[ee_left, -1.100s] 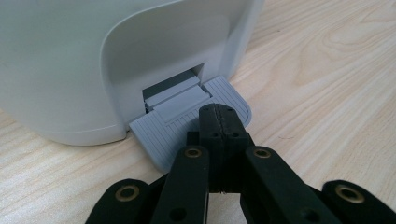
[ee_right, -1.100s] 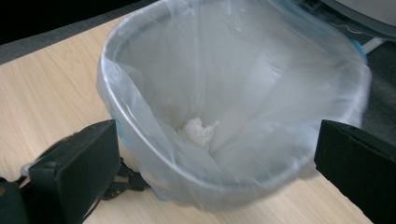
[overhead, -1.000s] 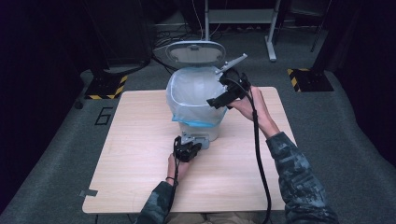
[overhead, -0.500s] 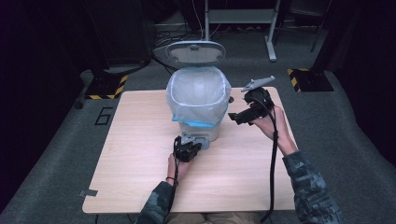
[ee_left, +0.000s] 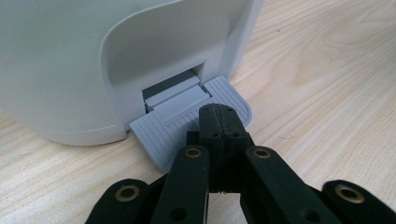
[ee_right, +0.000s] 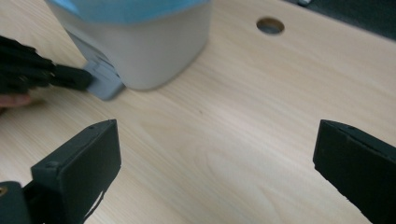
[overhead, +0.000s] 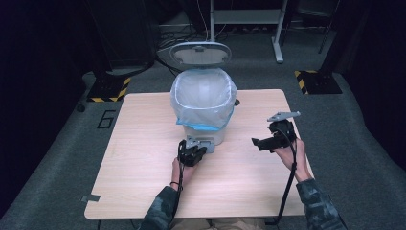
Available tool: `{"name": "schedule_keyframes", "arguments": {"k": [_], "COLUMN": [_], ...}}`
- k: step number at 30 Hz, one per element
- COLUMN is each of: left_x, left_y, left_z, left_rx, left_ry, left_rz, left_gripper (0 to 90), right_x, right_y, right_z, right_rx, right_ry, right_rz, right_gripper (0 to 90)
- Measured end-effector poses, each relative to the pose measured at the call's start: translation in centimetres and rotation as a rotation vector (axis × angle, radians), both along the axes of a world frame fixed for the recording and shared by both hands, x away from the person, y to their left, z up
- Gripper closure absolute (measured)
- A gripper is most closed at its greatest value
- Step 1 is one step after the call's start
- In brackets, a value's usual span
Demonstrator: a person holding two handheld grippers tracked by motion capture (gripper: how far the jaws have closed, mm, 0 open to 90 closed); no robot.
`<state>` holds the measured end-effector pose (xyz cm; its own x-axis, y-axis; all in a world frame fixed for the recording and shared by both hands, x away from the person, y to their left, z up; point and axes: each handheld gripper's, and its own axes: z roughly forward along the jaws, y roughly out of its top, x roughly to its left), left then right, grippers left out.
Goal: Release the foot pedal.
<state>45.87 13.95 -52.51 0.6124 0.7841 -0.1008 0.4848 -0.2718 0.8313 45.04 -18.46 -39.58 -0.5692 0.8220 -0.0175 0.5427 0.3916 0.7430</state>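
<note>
Pressing the pedal [ee_left: 187, 123], closed left hand-held gripper [ee_left: 218, 122] tips meet.

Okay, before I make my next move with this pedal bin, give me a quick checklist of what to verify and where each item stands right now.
1. Left tool shut, tips resting on the grey pedal: ok.
2. Lid raised: ok.
3. Liner bag folded over the bin rim, mouth open: ok.
4. Right tool open, nothing between its jaws: ok.
5. Right tool clear of the bin, over bare table: ok.
6. Anything inside the bag: cannot tell.
</note>
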Motion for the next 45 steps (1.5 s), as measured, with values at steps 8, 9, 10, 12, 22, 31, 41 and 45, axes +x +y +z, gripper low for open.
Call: {"name": "schedule_keyframes", "arguments": {"k": [8, 9, 10, 12, 22, 31, 41, 45], "left_x": [0.0, 0.0, 0.0, -0.1, -0.1, -0.5, -3.5, -5.3], "left_y": [-0.1, 0.0, 0.0, -0.1, -0.1, 0.2, 4.0, 6.9], "left_z": [0.0, 0.0, 0.0, 0.0, 0.0, 0.6, 1.4, 1.3], "left_rx": [0.004, 0.003, 0.004, 0.006, 0.017, 0.02, 0.052, 0.047], "left_ry": [-0.001, -0.001, -0.001, -0.001, -0.005, 0.002, 0.057, 0.06], "left_rz": [0.003, 0.003, 0.003, 0.002, 0.004, 0.01, 0.062, 0.119], "left_gripper": [89.9, 89.9, 89.9, 89.9, 89.9, 57.4, 15.1, 14.2], "right_x": [-1.5, -1.9, -2.0, -2.4, -3.8, -4.1, -4.0, -4.0], "right_y": [-2.9, -3.2, -3.5, -4.1, -5.2, -5.6, -5.7, -5.6], "right_z": [-5.8, -6.4, -7.0, -8.1, -12.4, -13.3, -13.3, -13.3], "right_rx": [0.014, 0.021, 0.02, 0.016, -0.014, -0.009, -0.002, -0.001], "right_ry": [0.035, 0.044, 0.043, 0.042, 0.041, 0.032, 0.043, 0.044], "right_rz": [-0.102, -0.125, -0.137, -0.164, -0.233, -0.255, -0.253, -0.254], "right_gripper": [0.0, 0.0, 0.0, 0.0, 0.0, 0.0, 0.0, 0.0]}}
